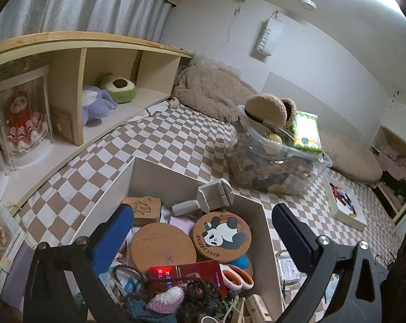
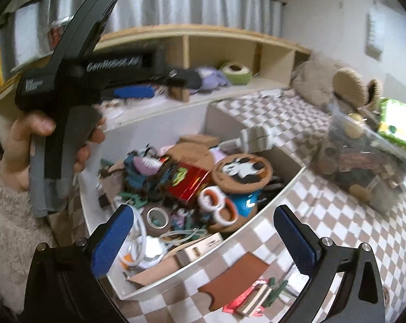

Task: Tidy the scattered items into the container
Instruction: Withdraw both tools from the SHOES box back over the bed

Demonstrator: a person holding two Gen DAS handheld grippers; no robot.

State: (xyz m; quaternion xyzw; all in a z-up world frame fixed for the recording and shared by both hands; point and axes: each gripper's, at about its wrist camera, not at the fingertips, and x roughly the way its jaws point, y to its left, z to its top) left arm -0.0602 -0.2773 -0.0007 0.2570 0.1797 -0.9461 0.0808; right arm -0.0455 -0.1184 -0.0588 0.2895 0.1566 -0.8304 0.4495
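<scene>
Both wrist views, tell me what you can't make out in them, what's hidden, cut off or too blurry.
- Right wrist view: motion blur smears the panda coaster print and the red box lettering.
- Right wrist view: the brown leather piece and the small items on the checkered cover are partly cut off behind the right gripper.
- Left wrist view: the left gripper covers part of the white box; its bottom is buried.
- Left wrist view: the clear bin contents are too jumbled to name.
</scene>
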